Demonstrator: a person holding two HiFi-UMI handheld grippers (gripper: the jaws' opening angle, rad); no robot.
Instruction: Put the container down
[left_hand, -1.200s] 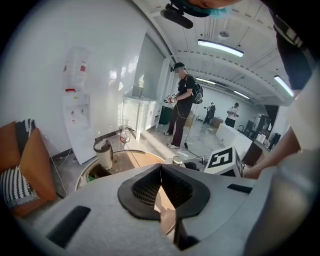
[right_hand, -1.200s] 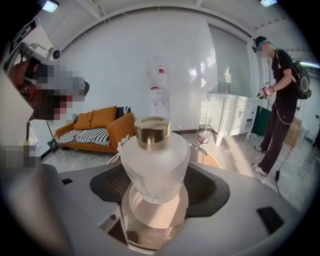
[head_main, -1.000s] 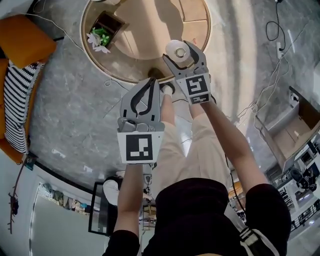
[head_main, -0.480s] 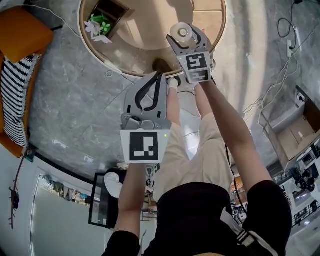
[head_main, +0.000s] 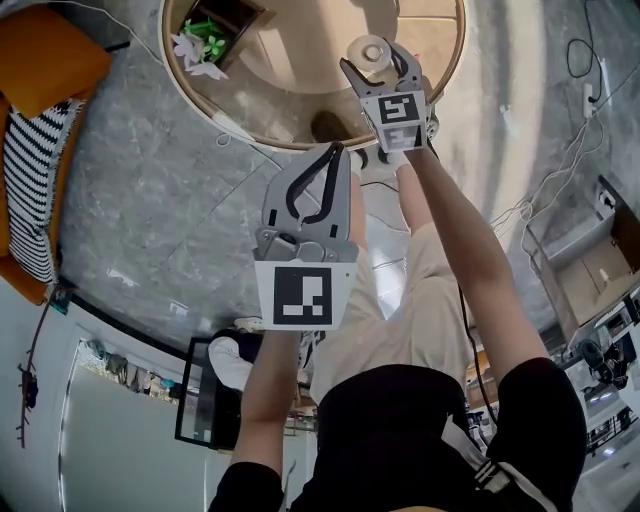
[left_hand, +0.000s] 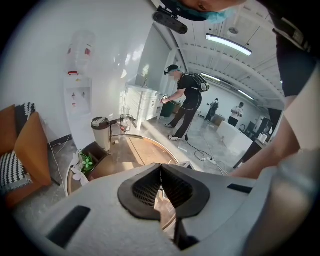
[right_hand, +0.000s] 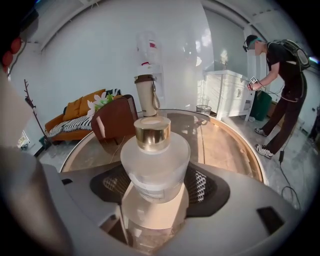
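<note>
The right gripper (head_main: 373, 58) is squeezed on the container (right_hand: 155, 165), a small round bottle of cloudy glass with a shiny gold cap (right_hand: 152, 133). It sits between the jaws, held by its fat middle. The round table (right_hand: 227, 150) is under and ahead of this gripper. Glass is hard, slippery and can break, so I think it should go down softly and land flat. The fat middle looks like the best place to hold. The left gripper (head_main: 337, 153) is pressed together with nothing in it

two grippers (head_main: 335, 152) (head_main: 376, 64); one container (head_main: 370, 49)
</note>
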